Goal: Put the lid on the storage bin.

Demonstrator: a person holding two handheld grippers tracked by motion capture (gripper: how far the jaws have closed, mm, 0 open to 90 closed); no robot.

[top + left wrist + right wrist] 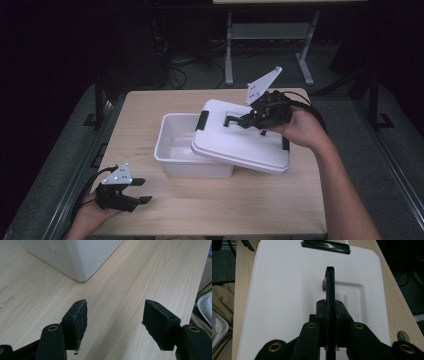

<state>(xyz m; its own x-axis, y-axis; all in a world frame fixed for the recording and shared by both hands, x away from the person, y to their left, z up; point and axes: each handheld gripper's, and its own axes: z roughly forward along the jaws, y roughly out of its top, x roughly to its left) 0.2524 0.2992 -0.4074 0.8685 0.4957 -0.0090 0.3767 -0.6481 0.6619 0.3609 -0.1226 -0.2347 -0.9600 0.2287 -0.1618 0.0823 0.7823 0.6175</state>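
On the light wooden table (250, 200) stands a white plastic storage box (172, 145), open at its left part, and its white lid (240, 142) sits tilted across the box's right side, overhanging the right rim and reaching toward the table's right edge. The right gripper (240, 121) is clenched on the lid's black carry handle (232, 120), which stands upright out of the recess in the middle of the lid; in the right gripper view the two black jaws press flat against both sides of the thin handle (330, 285), with the white lid (282, 302) spread beneath and a black latch clip (325, 246) at its far end. A second black latch (202, 120) shows on the lid's left end in the high view. The person's right hand (300, 127) grips the tool from the right, above the lid. The left gripper (142, 190) lies low near the table's front left corner, well apart from the box, its jaws released and standing apart with nothing between them; in the left gripper view bare tabletop (125, 290) shows between the pads (78, 322), and a corner of the white box (80, 257) lies ahead of them.
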